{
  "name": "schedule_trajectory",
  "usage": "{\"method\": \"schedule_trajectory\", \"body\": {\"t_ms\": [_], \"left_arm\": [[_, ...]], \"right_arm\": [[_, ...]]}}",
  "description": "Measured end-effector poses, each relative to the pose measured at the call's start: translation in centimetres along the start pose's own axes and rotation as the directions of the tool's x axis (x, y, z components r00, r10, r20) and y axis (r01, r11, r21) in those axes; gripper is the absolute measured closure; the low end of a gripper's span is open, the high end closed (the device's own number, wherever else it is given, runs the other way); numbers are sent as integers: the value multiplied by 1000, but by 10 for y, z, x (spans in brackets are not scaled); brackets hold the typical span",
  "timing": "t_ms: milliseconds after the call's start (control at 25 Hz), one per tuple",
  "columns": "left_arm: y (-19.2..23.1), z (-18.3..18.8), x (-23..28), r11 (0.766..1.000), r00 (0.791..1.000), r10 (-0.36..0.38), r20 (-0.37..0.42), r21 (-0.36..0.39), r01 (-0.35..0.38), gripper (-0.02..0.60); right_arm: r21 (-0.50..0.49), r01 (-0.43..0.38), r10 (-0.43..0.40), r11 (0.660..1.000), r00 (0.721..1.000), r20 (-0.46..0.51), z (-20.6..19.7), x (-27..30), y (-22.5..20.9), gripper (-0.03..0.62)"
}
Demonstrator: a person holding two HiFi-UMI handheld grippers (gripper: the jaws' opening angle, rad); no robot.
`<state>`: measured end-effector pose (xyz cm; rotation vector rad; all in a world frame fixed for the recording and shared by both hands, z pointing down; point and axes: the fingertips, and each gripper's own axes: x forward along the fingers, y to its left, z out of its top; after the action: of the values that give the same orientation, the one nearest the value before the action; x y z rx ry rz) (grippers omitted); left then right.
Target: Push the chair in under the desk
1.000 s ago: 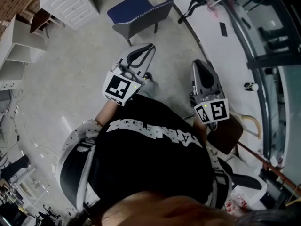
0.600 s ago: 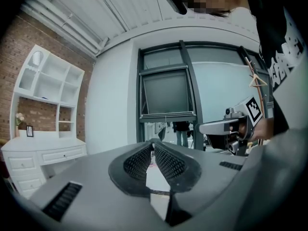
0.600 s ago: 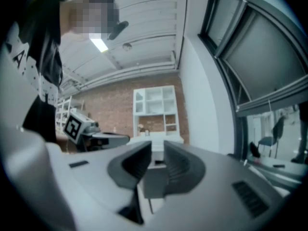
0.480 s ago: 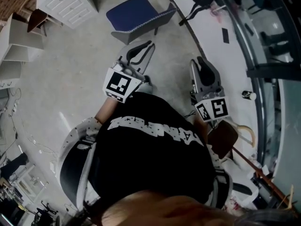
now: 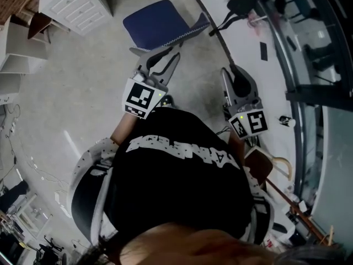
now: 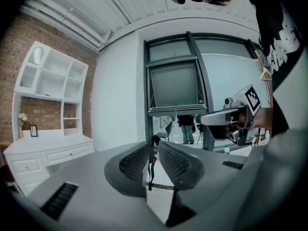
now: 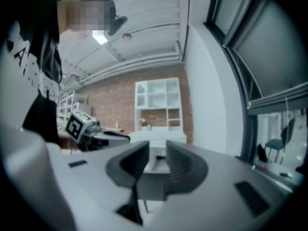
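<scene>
Head view only: blue-seated grey-backed chair [image 5: 157, 21], far, just beyond left gripper [image 5: 172, 57], left of curved white desk [image 5: 248, 43]. Gripper views: both jaw pairs just been opening, slightly apart, nothing between (right gripper [image 5: 237, 76] facing white shelves [image 7: 156, 100])

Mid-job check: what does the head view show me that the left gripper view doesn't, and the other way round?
Head view only: the blue chair, standing just ahead of the left gripper. Left gripper view only: the ceiling and people standing beyond the glass. Both: the white shelves, the white drawers, the left gripper and the right gripper. The jaws of each have just been opening, with nothing gripped between them.
</scene>
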<state>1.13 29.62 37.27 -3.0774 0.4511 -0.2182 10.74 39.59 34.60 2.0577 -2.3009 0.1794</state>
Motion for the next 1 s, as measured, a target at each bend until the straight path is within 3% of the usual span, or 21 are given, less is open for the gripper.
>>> {"method": "schedule_trajectory", "body": {"t_ms": [280,520,800,1000], "left_arm": [[25,-26,8,999,995,54,-80,5,-54,451],[39,-52,19,994,978,106,-178,19,-104,412],[54,-80,30,975,932,218,-289,23,-221,402],[57,-112,43,961,881,268,-389,50,-270,382]], "right_arm": [[-21,-79,78,997,994,-73,-21,40,-10,470],[-63,-176,164,982,974,-159,-44,78,-26,456],[-75,-345,314,936,910,-271,-68,126,-44,435],[-162,-470,389,868,845,-366,-88,155,-55,418]]}}
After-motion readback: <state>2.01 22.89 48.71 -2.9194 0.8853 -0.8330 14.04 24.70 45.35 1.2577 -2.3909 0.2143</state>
